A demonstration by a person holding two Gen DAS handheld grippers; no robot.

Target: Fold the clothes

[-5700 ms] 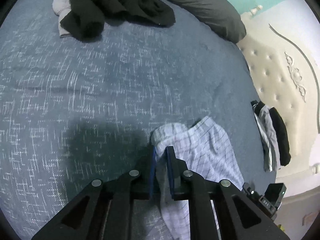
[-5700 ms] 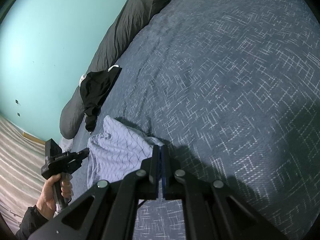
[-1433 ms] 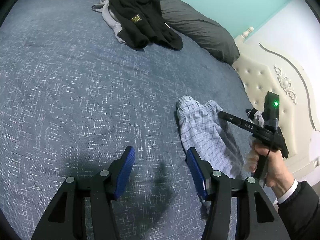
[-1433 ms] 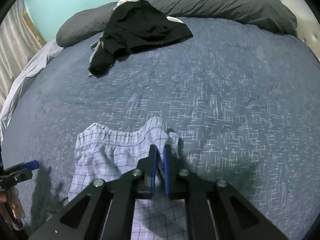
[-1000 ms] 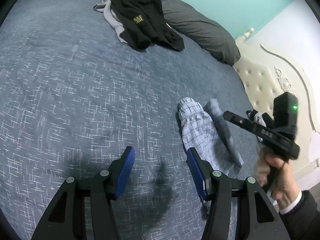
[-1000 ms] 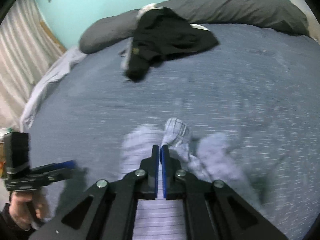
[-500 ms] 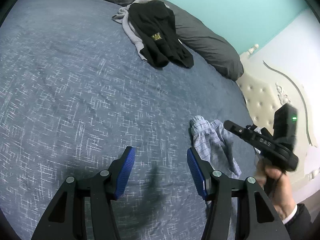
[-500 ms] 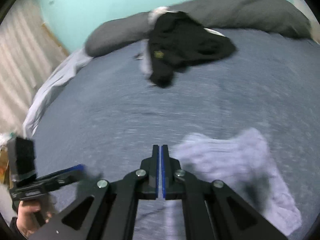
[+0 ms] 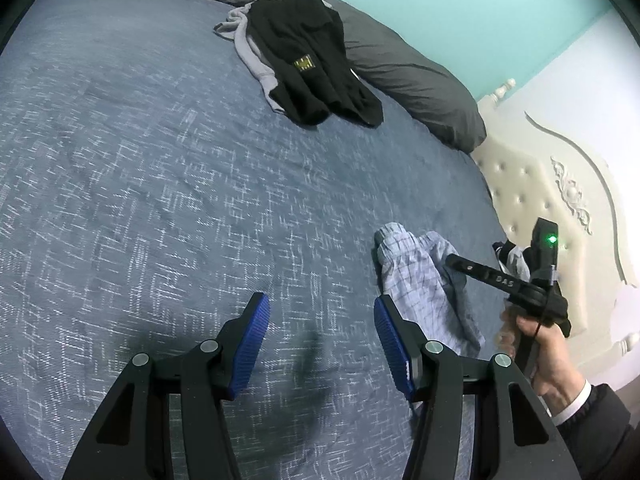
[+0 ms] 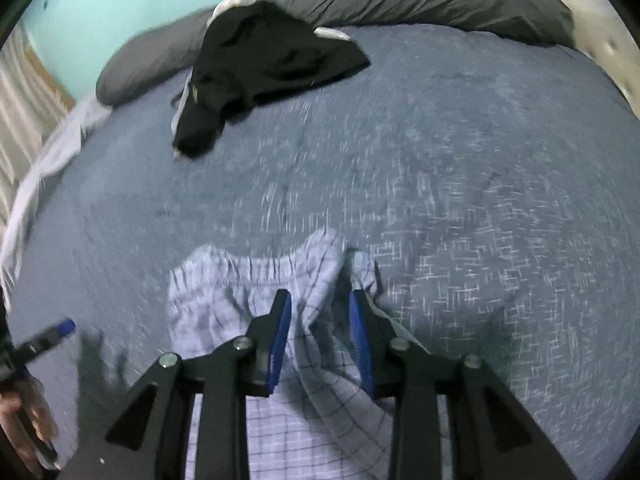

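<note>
Light blue checked shorts (image 10: 256,292) lie on the dark blue bedspread (image 10: 480,200), waistband away from me. They also show in the left wrist view (image 9: 416,280), lying bunched lengthwise. My right gripper (image 10: 318,300) is open just above the shorts, a raised fold of cloth between its fingers. It also shows from the side in the left wrist view (image 9: 452,260), hovering over the shorts. My left gripper (image 9: 318,304) is open and empty over bare bedspread, left of the shorts. Its tip shows in the right wrist view (image 10: 66,326).
A pile of black and grey clothes (image 9: 308,64) lies at the far side against a long dark grey pillow (image 9: 400,68). A cream tufted headboard (image 9: 536,192) stands on the right, with dark folded clothes (image 9: 514,256) by it. A teal wall is behind.
My right gripper was shut and has opened, letting go of the shorts, which now lie on the bed. My left gripper stays open and has barely moved.
</note>
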